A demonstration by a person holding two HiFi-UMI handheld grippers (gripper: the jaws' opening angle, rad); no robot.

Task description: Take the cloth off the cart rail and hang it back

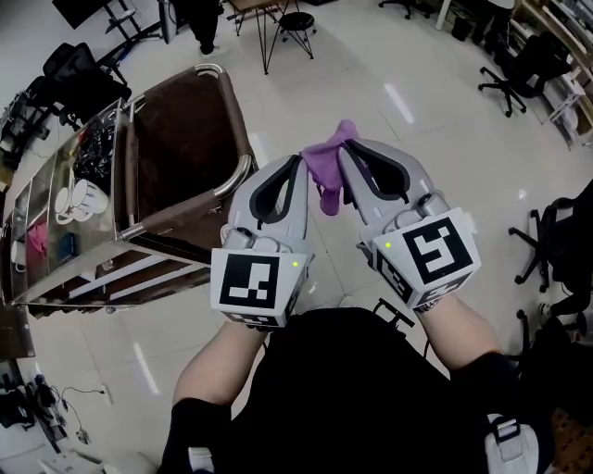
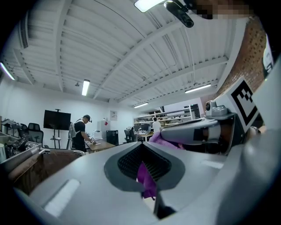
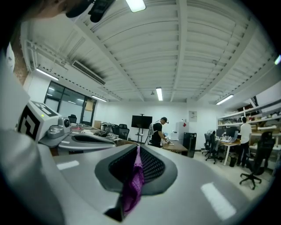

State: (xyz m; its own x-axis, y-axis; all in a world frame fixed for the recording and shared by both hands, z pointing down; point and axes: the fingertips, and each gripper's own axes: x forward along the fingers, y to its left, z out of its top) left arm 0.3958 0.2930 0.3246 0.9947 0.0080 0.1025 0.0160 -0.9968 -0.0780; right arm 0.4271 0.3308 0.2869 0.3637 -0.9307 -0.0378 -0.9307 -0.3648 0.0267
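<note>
A purple cloth (image 1: 326, 167) hangs in the air between my two grippers, just right of the cart's near corner. My left gripper (image 1: 298, 167) is shut on one part of the cloth (image 2: 147, 178), which shows pinched between its pads. My right gripper (image 1: 345, 153) is shut on another part, and the cloth (image 3: 134, 184) trails down from its jaws. Both grippers sit side by side, pointing level and away from me. The cart rail (image 1: 237, 178), a bent chrome tube, runs along the cart's right end with nothing on it. The cloth is apart from the rail.
The steel cart (image 1: 176, 139) has a brown top tray, and white cups (image 1: 79, 199) stand on its left shelf. A stool (image 1: 295, 23) and office chairs (image 1: 514, 69) stand on the pale floor beyond. A person (image 3: 157, 132) works at a far desk.
</note>
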